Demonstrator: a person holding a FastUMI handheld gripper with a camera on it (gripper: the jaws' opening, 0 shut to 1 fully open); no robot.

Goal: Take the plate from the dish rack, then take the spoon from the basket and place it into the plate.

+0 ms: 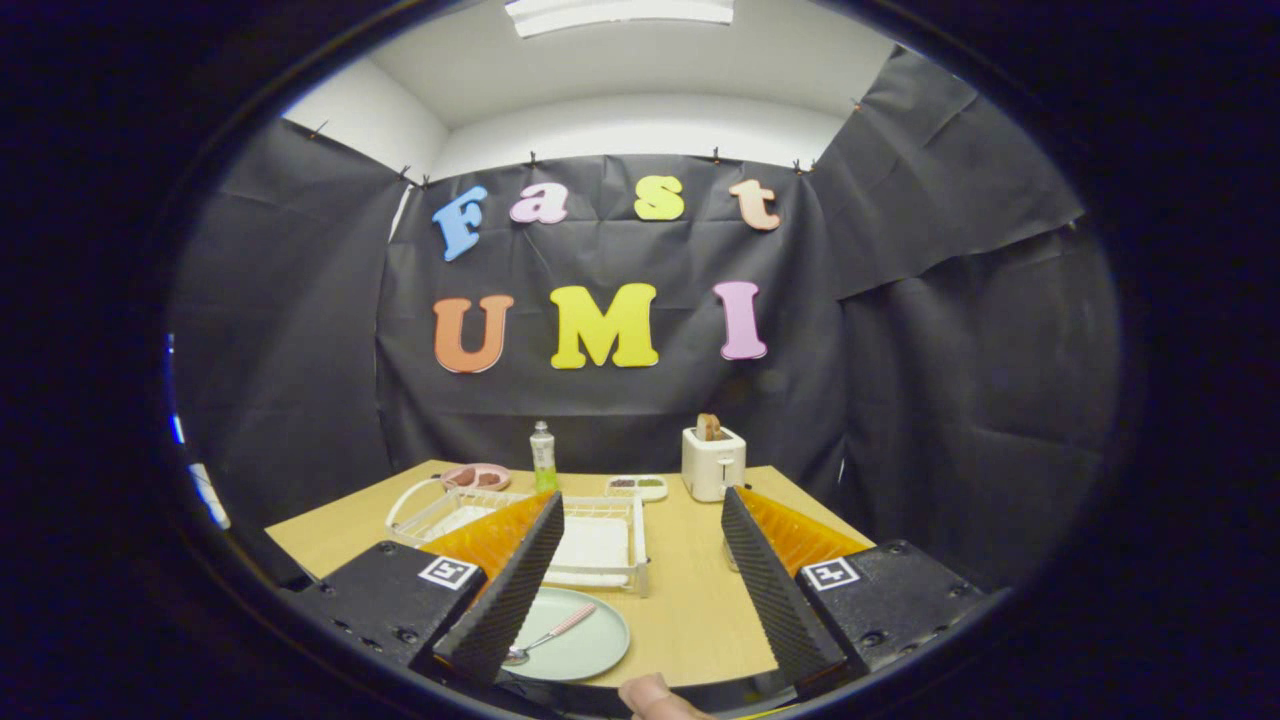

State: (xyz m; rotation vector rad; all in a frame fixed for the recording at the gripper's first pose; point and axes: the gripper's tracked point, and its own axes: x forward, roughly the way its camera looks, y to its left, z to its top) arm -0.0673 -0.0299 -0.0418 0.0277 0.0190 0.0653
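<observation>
Fingertip: part of a person's finger (pixel 655 697) is seen at the nearest edge, between the two gripper fingers, presumably where the tool is held.
Gripper: the gripper (pixel 640 590) is held spread wide above the table, with nothing between its fingers; it is judged released because the spoon has already been let go.
Plate: the pale green plate (pixel 580 645) is laid flat on the wooden table (pixel 690 600), just ahead of the left finger and partly hidden by it, just in front of the dish rack.
Spoon: the spoon (pixel 548 634), with a pinkish handle, is rested inside the plate, bowl toward the near rim and handle angled away; the task's last placement is judged done.
Dish rack: the white dish rack (pixel 600 545) is set just beyond the plate, no dish being seen in it, which fits the plate having been taken out.
Basket: a white basket (pixel 440 505) with a handle is seen left of the rack, partly covered by the left finger.
Far items: a pink bowl (pixel 478 476), a green bottle (pixel 542 455), a small tray (pixel 637 486) and a toaster (pixel 712 462) are lined along the table's far edge, well apart from the work area.
</observation>
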